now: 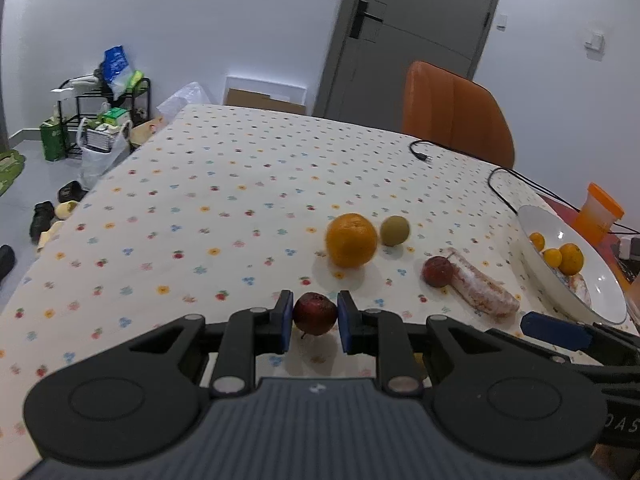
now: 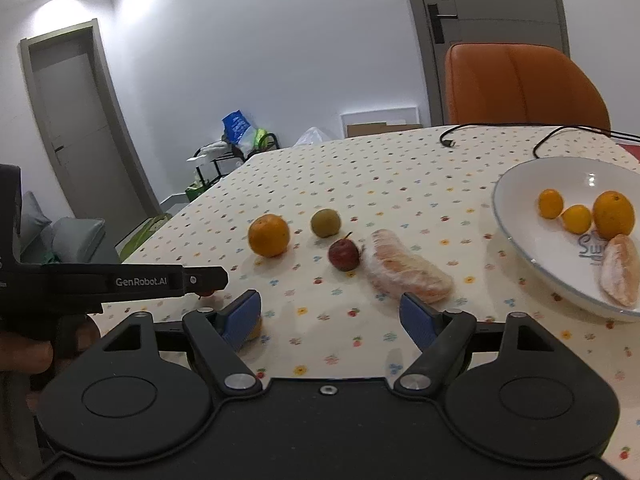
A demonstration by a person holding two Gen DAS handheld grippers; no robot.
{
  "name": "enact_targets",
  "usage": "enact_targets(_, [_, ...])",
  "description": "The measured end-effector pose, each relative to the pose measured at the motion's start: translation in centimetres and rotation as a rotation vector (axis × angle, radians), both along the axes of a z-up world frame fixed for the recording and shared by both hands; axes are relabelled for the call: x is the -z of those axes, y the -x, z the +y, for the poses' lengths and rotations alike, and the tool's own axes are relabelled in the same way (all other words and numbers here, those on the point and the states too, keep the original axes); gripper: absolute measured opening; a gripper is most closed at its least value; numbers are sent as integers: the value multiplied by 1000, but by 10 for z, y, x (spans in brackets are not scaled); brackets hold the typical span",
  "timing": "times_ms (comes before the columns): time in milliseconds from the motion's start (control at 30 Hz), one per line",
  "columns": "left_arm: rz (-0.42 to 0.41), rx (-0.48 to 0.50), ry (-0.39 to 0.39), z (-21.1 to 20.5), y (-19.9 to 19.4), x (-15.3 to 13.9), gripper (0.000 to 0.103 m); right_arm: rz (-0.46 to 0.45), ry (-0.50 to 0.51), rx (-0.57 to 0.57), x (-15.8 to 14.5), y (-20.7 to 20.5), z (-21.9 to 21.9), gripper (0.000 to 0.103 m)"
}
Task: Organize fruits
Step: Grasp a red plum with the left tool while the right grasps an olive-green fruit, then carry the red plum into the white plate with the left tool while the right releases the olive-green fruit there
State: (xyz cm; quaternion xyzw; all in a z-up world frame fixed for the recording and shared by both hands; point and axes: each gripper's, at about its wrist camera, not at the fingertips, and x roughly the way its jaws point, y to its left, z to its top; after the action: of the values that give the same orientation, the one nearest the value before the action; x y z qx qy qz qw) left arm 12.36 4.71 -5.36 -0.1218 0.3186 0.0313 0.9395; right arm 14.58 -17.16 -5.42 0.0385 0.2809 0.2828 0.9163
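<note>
Nearest the left wrist camera, the left gripper has its blue pads pressed against both sides of a small dark red fruit, which it holds just above the flowered tablecloth; its shadow falls on the cloth beneath. The right gripper stands wide, nothing between its fingers, low over the cloth with a bit of yellow showing behind its left pad. In the right wrist view the left gripper's black body reaches in from the left edge, a hand around its grip. Just past the right gripper's tips lies a peeled citrus segment in clear wrap, and touching its far end is a second small red fruit with a stem. Beyond these sit a large orange and, just beside it, a small greenish-brown round fruit. To the right, a white bowl holds three small oranges and another peeled segment. Farther back, two black cables trail across the cloth near the table's far edge, and an orange chair stands behind it before a grey door.
</note>
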Motion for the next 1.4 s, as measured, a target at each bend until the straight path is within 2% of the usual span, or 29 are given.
enact_targets(167, [-13,-13,2,8,10,-2,22,6,6,-34,2,4,12,76])
enact_targets(400, [-31,-24,12,22,25,-2,22,40,11,-71,7,2,31,67])
enact_targets(567, [-38,-23,22,29,32,-2,22,40,20,-87,10,-1,42,65])
enact_targets(600, [-39,-21,24,30,33,-2,22,36,25,-87,10,-2,43,55])
enact_targets(633, [-40,-20,25,30,33,-2,22,35,28,-93,9,-1,44,30])
enact_targets(667, [-40,-17,26,30,33,-2,22,49,11,-118,9,-2,43,23])
enact_targets(700, [-38,-15,26,28,33,-2,22,58,6,-124,8,-2,43,22])
enact_targets(800, [-37,0,22,23,32,-2,22,7,42,-90,4,6,40,22])
enact_targets(1400, [-75,155,-46,-46,15,-20,22,-64,-24,73,-14,20,-35,22])
